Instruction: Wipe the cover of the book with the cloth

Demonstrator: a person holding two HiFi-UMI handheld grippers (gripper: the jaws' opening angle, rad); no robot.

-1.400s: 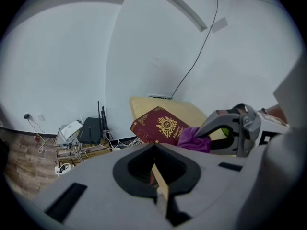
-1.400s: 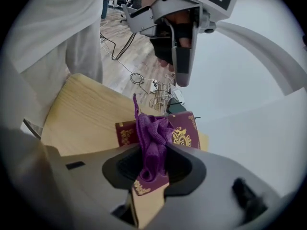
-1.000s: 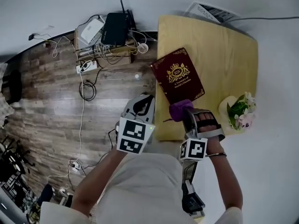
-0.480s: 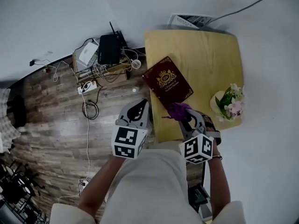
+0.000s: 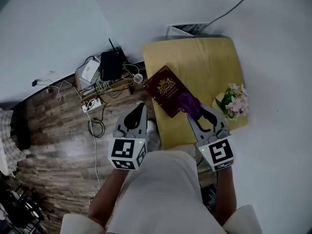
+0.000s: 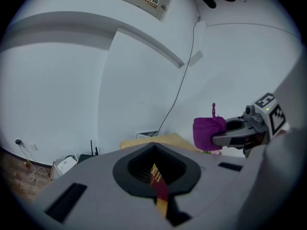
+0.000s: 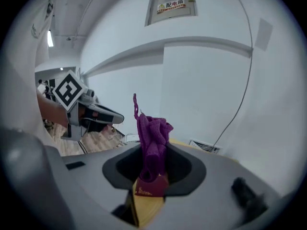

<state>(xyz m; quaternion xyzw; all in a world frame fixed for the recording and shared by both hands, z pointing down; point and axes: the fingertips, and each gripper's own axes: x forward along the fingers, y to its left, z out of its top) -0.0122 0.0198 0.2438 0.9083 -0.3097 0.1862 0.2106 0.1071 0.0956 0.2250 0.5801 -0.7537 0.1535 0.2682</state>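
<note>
Ahead of you, a yellow wooden surface stands against the white wall. At its right edge you have a small bunch of pink and white flowers with green leaves. To your left, on the wood-plank floor, a black router sits beside a white box. A white power strip and tangled cables lie near them. A vent grille shows on the wall behind the surface.

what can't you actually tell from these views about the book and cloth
Print on the book cover: too small in the head view; the gripper views show only a sliver between the jaws.
Book's near corner: head view, covered by the purple cloth in the right gripper.
Whether cloth touches cover: the steep head view gives no height.
Most of the vessel under the flowers: head view, blooms cover it.
</note>
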